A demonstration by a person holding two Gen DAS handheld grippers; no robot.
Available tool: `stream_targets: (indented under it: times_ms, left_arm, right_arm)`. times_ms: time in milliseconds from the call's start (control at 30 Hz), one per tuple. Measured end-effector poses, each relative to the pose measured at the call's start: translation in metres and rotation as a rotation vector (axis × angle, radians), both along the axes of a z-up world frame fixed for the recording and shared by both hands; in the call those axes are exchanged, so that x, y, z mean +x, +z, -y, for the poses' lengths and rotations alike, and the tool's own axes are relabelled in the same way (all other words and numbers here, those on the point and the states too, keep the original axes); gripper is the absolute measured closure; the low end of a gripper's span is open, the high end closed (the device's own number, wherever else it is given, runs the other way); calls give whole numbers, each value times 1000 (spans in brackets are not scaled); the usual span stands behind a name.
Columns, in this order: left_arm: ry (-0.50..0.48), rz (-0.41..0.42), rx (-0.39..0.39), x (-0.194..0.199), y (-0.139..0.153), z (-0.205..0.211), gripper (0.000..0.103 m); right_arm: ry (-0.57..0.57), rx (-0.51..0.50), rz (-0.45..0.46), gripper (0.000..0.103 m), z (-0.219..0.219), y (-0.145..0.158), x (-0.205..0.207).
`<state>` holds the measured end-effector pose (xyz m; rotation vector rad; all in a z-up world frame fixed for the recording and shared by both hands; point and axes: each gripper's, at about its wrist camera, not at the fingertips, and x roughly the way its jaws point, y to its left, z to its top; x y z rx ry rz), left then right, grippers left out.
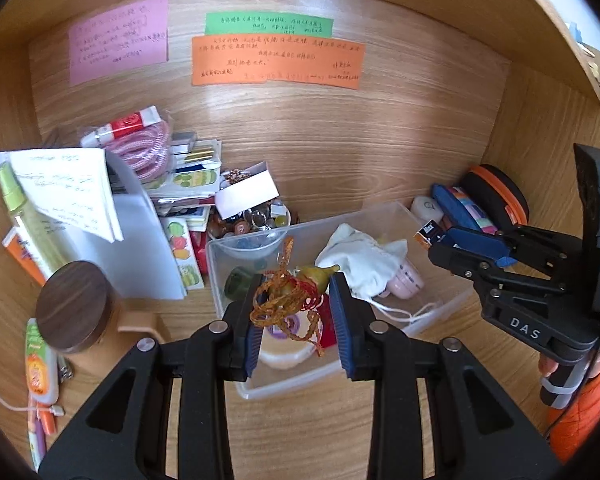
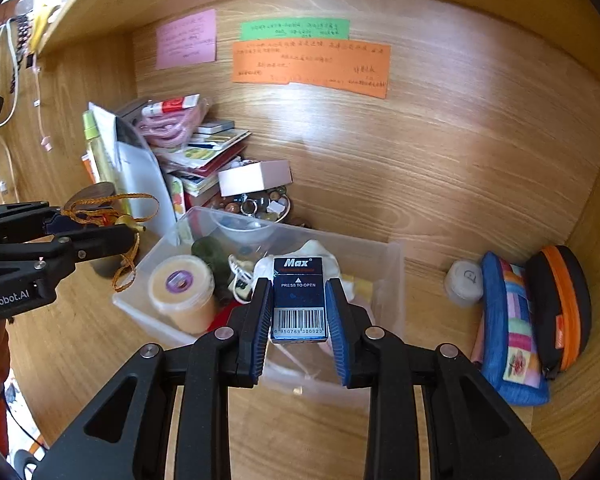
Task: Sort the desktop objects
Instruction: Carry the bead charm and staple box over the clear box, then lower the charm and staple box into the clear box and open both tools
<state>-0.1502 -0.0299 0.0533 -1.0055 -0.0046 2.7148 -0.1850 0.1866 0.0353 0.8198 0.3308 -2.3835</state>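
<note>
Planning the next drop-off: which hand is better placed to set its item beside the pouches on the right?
Right. Its tongs, shut on the blue Max box, are nearer the patchwork pouch; the left tongs hold a braided cord charm farther away.

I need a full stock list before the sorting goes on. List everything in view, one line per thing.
paper notes: three, pink, green, orange, stuck on the back wall
clear bin: one, see-through, middle of the desk
white cloth: one, inside the bin
tub: one, cream, inside the bin
bowl of trinkets: one, clear, behind the bin
pile of papers and cards: one, mixed colours, left
round wooden lid: one, dark brown, front left
pouch: one, blue patchwork, right
round case: one, black and orange, far right
braided cord charm: one, orange and red, in the left gripper
small box: one, blue, in the right gripper
</note>
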Motion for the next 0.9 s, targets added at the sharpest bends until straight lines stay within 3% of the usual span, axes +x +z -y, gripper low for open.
stream_targets:
  times_ms: [467,900]
  left_arm:
    - [-90,97,-1,-51,-40,-31,72]
    - [-124,141,-14,-58,-63,-43,72]
  right_arm:
    - [15,16,116,78,12,-42,-47]
    - [70,65,96,78,21,-60,-42]
